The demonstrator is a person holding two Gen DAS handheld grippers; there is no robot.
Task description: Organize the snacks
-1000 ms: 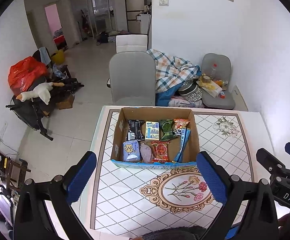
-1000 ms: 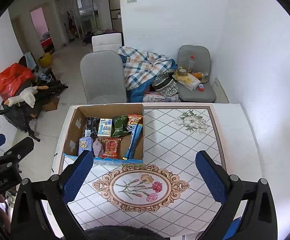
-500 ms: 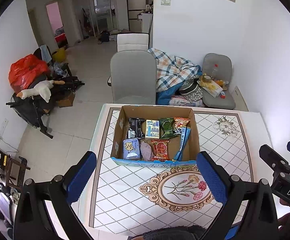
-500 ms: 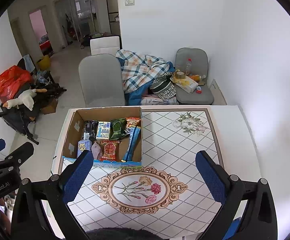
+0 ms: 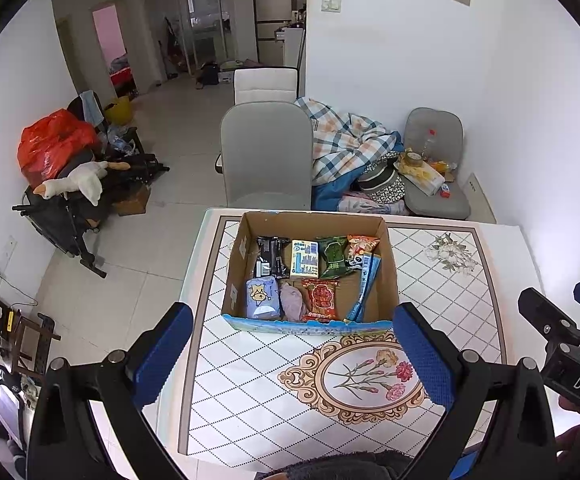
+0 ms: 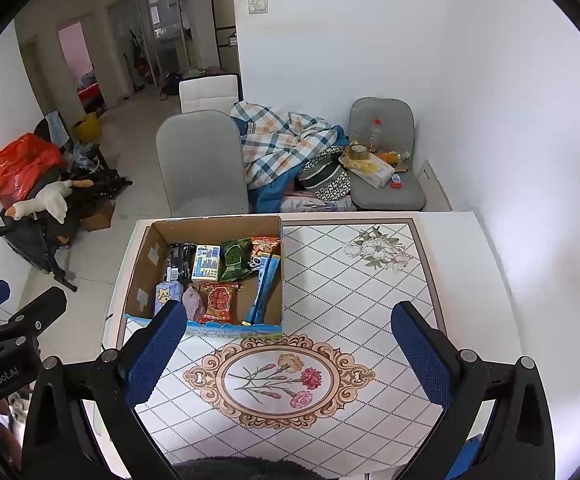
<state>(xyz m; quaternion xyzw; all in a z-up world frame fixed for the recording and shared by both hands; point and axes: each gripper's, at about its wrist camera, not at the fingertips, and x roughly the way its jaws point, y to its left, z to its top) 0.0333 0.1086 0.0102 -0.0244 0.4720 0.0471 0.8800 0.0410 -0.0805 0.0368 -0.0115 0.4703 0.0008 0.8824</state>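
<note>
A brown cardboard box stands on the far left part of the patterned table. Several snack packets lie inside: a red one, a green one, a blue-and-white carton, a black bar and a long blue packet. My left gripper hovers open, high above the table's near side, nothing between its fingers. My right gripper is likewise open and empty, above the flower medallion.
A grey chair is pushed against the table's far edge. Beside it lie a plaid blanket and a cluttered seat. A white wall runs along the table's right side. A stroller with a toy goose stands at the left.
Both grippers have risen and drawn back a little, so the box and table look slightly smaller and farther. Both stay open and empty.
</note>
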